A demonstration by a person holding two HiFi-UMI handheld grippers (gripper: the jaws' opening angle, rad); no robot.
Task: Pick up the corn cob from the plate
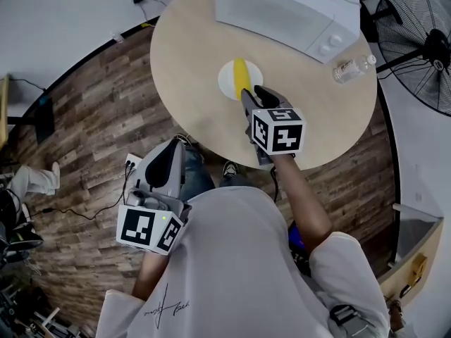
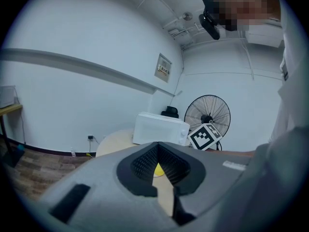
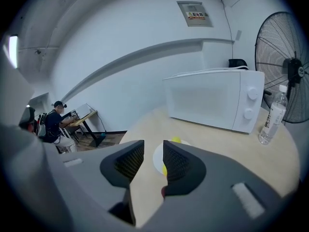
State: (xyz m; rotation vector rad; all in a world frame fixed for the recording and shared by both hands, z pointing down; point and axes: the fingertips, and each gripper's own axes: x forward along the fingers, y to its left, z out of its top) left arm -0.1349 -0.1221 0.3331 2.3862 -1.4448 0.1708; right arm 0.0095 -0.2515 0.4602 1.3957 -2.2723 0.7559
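The yellow corn cob [image 1: 242, 75] lies on a small white plate [image 1: 229, 83] near the middle of the round wooden table [image 1: 204, 111]. My right gripper [image 1: 252, 94] hovers just above the plate's near edge, pointing down at the cob. In the right gripper view its jaws stand open [image 3: 153, 151] with nothing between them; the plate [image 3: 158, 159] and the cob [image 3: 176, 140] show just beyond, partly hidden by the right pad. My left gripper [image 1: 176, 146] hangs low beside the table, off its near edge, with its tips together [image 2: 157, 151] and empty.
A white microwave [image 1: 282, 9] stands at the table's far side, and a clear plastic bottle [image 1: 352, 67] lies to its right. A black floor fan [image 1: 419, 41] stands beyond the table's right edge. A person sits at a desk [image 3: 53, 124] far off to the left.
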